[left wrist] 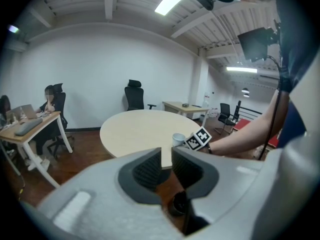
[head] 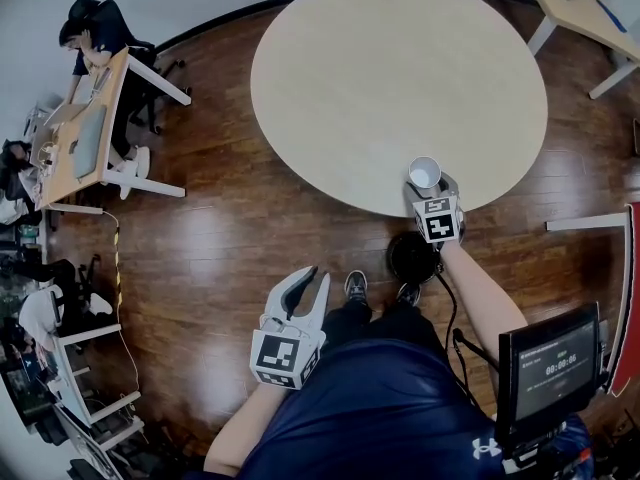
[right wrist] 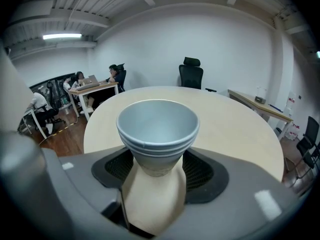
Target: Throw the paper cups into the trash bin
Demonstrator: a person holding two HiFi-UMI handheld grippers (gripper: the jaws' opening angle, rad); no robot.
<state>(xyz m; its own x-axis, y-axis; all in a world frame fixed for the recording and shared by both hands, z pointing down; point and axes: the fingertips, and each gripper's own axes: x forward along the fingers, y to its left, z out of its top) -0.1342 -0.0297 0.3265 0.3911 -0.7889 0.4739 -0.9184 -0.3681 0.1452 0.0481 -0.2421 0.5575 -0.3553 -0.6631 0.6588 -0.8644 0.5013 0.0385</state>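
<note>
1. The right gripper has its jaws set wide around a stack of paper cups. One pad appears to press on each side of the tapered lower part. The stack stands upright between the jaws with its mouth up, and the ridged rim suggests about three nested cups.
2. The grip is low, probably so the flared rims sit above the pads and the stack cannot slide down through them. Taking the cups nested lets one carry move them all.
3. Right under the jaws lies the near edge of the round table. Whether the stack's base rests on it or is just clear of it cannot be told.
4. Below that gripper and a little nearer the person, a black trash bin stands on the wooden floor at the table's rim. The cups sit at this edge, so the trip to the bin looks short: back and down.
5. The left gripper is well off to the left of the right one and lower, by the person's legs. Its jaws are almost together, with only a narrow slit between them and nothing in it. It seems parked clear of the route to the bin.
6. Beyond the right gripper the tabletop is bare. Far to its left, people sit at a desk and play no part here.
</note>
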